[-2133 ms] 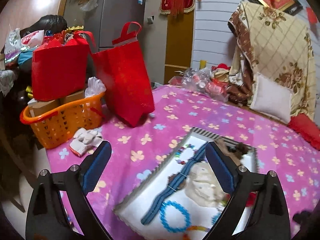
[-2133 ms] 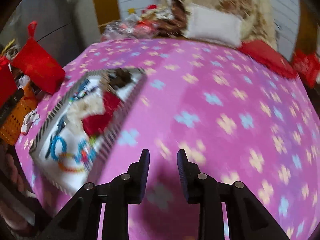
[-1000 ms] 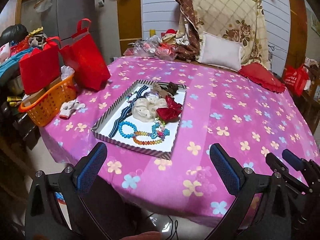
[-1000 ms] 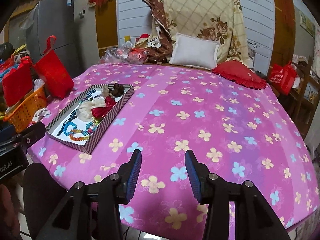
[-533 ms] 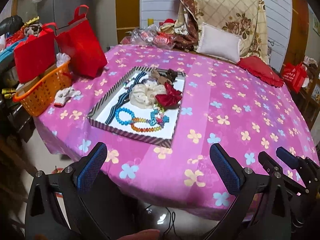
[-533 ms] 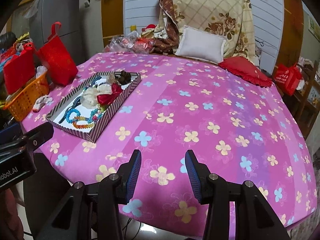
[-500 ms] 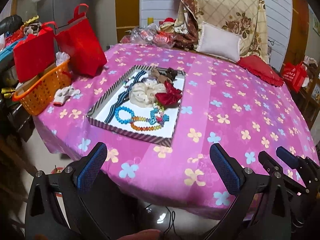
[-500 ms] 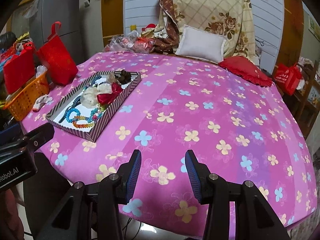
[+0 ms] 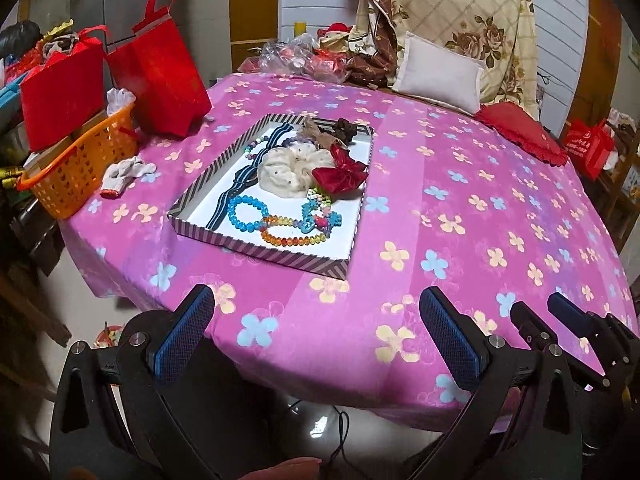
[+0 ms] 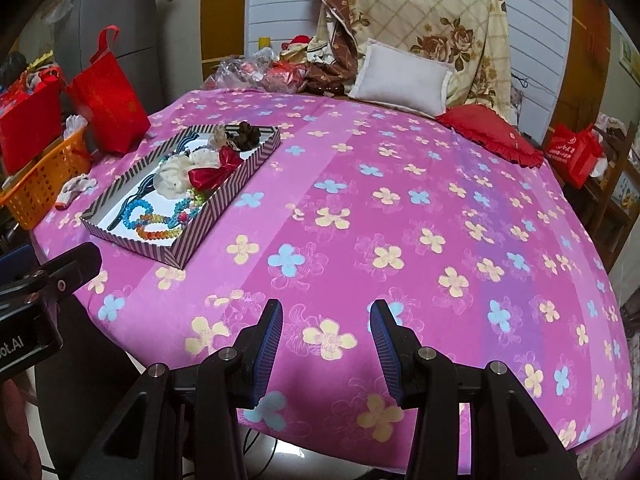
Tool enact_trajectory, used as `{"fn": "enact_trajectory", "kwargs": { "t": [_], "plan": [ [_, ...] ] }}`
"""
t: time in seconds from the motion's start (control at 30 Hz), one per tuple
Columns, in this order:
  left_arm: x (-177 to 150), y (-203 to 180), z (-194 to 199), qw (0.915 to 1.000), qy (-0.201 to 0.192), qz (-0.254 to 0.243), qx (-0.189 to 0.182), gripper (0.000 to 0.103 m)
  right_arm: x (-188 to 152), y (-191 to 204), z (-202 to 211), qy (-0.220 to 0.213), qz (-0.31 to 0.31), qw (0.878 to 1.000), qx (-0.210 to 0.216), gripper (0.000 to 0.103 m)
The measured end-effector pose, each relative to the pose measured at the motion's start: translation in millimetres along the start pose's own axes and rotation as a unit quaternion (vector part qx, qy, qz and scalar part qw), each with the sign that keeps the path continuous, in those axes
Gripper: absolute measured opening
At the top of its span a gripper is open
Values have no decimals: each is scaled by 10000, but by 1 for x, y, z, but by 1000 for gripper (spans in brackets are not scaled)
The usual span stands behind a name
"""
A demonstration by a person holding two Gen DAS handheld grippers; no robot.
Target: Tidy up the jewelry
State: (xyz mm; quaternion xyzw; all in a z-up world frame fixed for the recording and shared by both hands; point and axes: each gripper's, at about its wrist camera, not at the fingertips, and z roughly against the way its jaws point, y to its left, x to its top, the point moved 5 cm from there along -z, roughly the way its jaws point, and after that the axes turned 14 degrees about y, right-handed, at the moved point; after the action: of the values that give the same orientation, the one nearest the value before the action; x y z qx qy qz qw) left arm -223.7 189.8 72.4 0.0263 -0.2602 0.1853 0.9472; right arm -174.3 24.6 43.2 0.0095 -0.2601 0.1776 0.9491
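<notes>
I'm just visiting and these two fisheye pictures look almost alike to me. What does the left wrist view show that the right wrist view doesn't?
Only the left wrist view shows the left gripper from behind, jaws wide open and empty, with the right gripper at its lower right.

Only the right wrist view shows the right gripper from behind, open and empty.

Both share the striped tray with the blue bead bracelet, red bow and cream scrunchie, on the pink flowered tablecloth.
</notes>
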Motion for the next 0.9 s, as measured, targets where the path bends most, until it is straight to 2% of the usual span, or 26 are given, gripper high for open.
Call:
{"fn": "enact_trajectory", "kwargs": {
  "t": [0.9],
  "plan": [
    [-6, -3, -9, 9997, 146, -104, -154, 102, -3, 5, 0, -43, 32, 10000, -56, 44]
  ]
}}
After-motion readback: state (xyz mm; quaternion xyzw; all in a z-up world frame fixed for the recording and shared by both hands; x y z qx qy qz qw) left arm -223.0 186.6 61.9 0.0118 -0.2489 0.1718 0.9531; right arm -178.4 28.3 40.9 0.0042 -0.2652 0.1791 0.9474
